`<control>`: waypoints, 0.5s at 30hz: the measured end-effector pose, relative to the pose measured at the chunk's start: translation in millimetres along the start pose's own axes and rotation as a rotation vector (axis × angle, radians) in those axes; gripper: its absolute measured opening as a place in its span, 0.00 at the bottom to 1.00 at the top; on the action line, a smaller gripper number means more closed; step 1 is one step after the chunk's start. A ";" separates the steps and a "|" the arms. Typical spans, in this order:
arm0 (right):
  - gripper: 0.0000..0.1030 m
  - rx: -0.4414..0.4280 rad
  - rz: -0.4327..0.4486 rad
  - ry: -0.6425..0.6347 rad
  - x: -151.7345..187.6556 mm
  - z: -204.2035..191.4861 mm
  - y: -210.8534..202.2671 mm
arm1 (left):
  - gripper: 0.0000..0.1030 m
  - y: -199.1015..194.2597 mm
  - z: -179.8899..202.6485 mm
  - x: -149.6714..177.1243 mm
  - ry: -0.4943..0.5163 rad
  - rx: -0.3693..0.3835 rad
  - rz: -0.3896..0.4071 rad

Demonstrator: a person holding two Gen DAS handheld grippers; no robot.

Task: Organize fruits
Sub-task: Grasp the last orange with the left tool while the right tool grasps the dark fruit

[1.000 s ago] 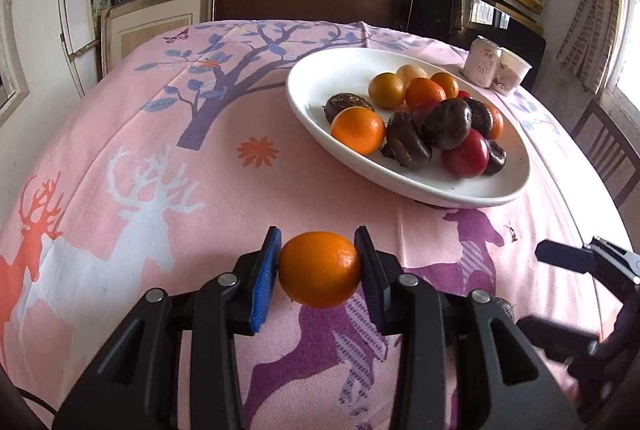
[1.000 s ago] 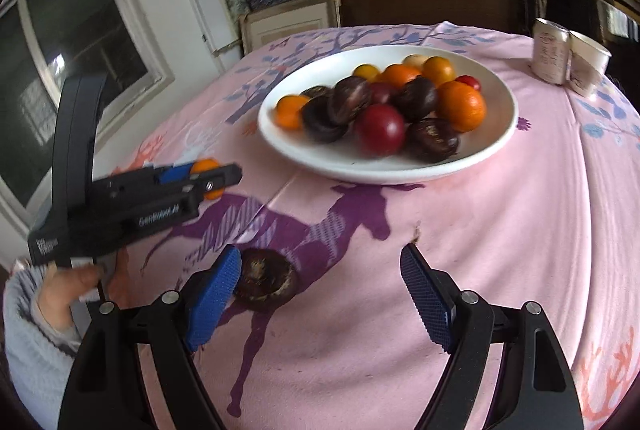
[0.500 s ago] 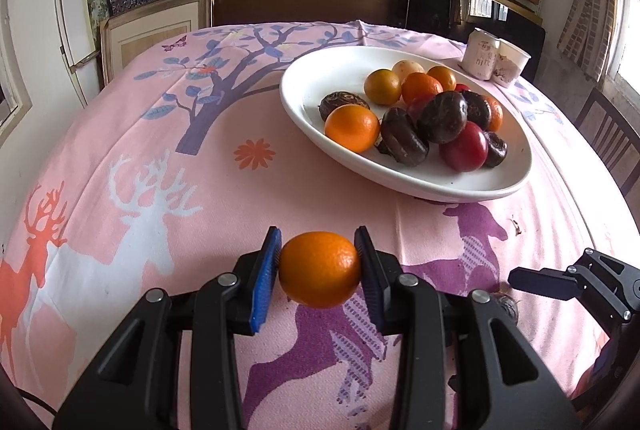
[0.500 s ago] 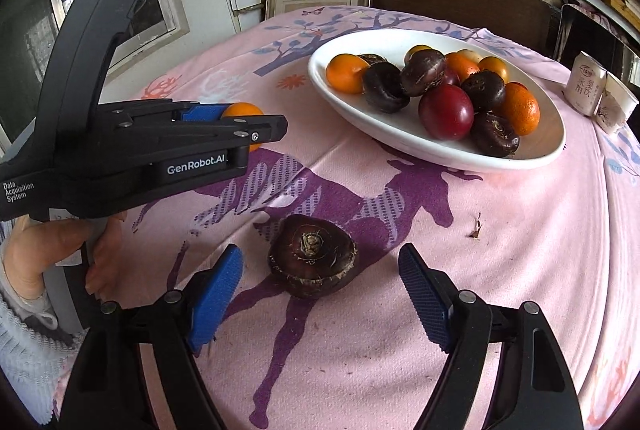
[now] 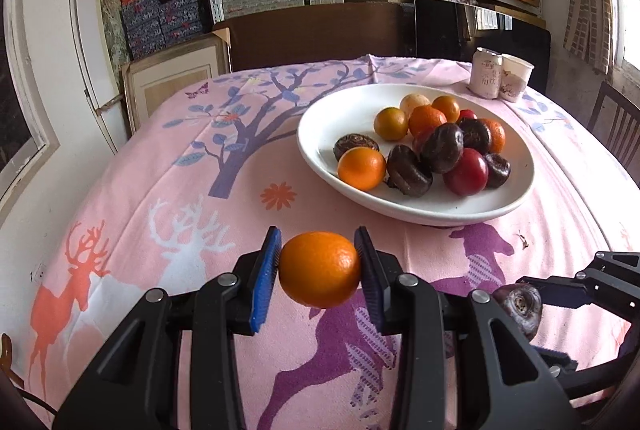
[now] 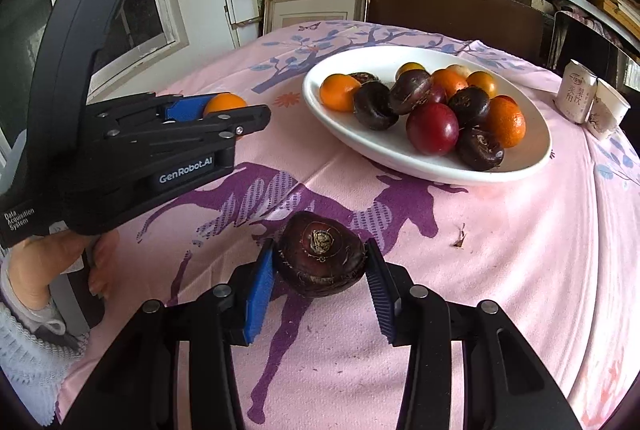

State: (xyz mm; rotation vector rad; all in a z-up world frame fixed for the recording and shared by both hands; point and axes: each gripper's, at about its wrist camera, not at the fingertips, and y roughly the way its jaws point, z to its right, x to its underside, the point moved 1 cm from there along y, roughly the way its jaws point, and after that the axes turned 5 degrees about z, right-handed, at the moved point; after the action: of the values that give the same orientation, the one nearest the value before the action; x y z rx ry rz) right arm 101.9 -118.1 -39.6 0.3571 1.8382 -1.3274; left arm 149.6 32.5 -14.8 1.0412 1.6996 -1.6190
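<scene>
My left gripper [image 5: 318, 270] is shut on an orange [image 5: 319, 269] and holds it above the pink cloth, short of the white plate [image 5: 320, 133]. The plate holds several oranges, dark water chestnuts and red fruits. My right gripper [image 6: 320, 270] is shut on a dark brown water chestnut [image 6: 321, 260] near the table's front; the chestnut also shows in the left wrist view [image 5: 520, 308]. The left gripper [image 6: 224, 113] with its orange [image 6: 224, 103] is at the left in the right wrist view. The plate [image 6: 532, 165] lies beyond.
Two white cups [image 5: 500, 73] stand at the far right of the table, also in the right wrist view [image 6: 588, 99]. A small dark scrap [image 6: 460, 236] lies on the cloth. A chair [image 5: 616, 125] is at the right, shelves behind.
My right gripper moved in on the water chestnut and closed on it. My left gripper still holds the orange and has risen a little.
</scene>
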 end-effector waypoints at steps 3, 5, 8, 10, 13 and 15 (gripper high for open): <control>0.44 0.011 0.036 0.033 -2.6 10.5 -9.8 | 0.36 -7.1 -1.8 -3.3 -0.006 -0.003 0.031; 0.44 0.011 0.064 0.061 -4.4 18.8 -18.2 | 0.36 -12.1 -1.6 -5.3 -0.006 0.001 0.047; 0.44 0.013 0.116 0.113 -6.0 35.0 -34.3 | 0.36 -18.9 0.1 -9.2 -0.005 0.013 0.070; 0.44 0.006 0.148 0.163 -9.0 51.4 -45.5 | 0.36 -23.7 -1.3 -15.9 -0.022 0.051 0.082; 0.44 0.000 0.185 0.242 -21.4 82.3 -59.5 | 0.36 -26.5 -6.4 -33.1 -0.046 0.101 0.093; 0.43 0.030 0.205 0.265 -36.1 103.0 -68.5 | 0.36 -22.6 -9.4 -49.3 -0.043 0.116 0.092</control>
State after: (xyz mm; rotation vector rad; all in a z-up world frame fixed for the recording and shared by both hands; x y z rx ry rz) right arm 126.8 -228.9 21.2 0.7479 1.9378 -1.2116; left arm 158.2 35.1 39.5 1.1152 1.5230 -1.6843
